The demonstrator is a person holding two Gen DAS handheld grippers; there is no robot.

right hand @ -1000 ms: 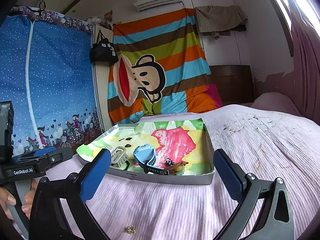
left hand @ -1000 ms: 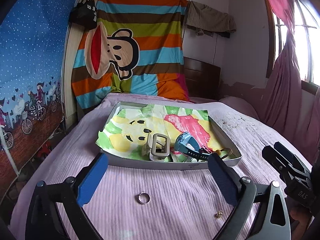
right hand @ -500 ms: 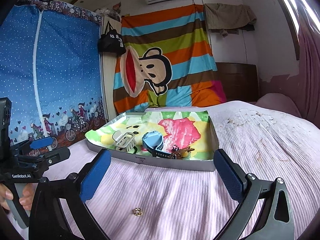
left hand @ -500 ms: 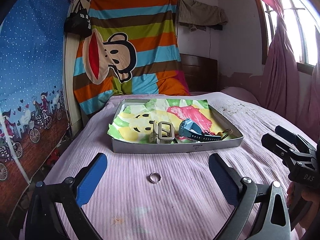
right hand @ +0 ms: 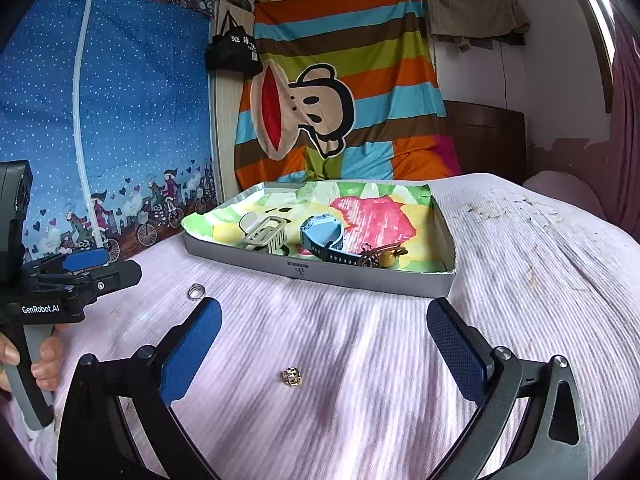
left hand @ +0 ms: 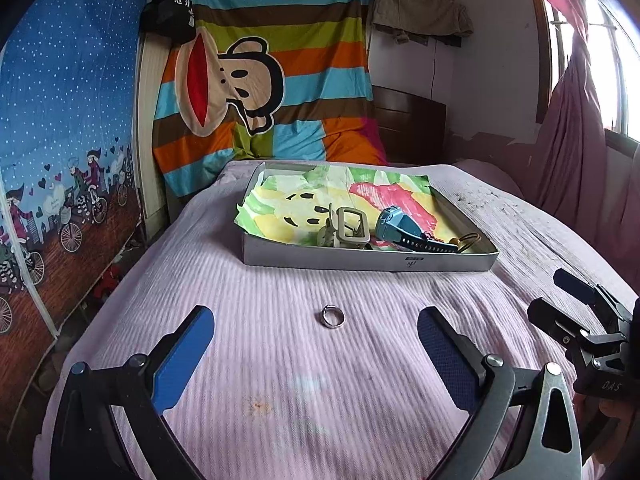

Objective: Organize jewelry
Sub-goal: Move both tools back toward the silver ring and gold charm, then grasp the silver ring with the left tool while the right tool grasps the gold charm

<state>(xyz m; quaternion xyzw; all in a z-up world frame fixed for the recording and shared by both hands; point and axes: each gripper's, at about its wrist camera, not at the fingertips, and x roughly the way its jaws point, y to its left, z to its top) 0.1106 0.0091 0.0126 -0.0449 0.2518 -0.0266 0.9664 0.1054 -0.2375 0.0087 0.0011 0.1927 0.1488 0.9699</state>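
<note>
While both claws hang over the pink bedspread (left hand: 280, 380), neither grips anything. The left gripper (left hand: 316, 354) has its blue pads spread wide, w/ a silver ring (left hand: 332, 316) lying on the cover at frame centre, just ahead of the gap btwn the pads. The right gripper (right hand: 324, 350) is likewise spread wide; a small gold earring (right hand: 291, 376) sits on the cover lower centre, btwn its fingers, touching neither. In the right wrist view the ring (right hand: 196, 291) shows mid-left, near the left tool. The grey tray (left hand: 360, 259), lined w/ a cartoon cloth, sits upper centre and holds a beige hair clip (left hand: 348, 227), a blue watch (left hand: 400, 229) and a gold-toned piece (left hand: 466, 240) at its right end.
</note>
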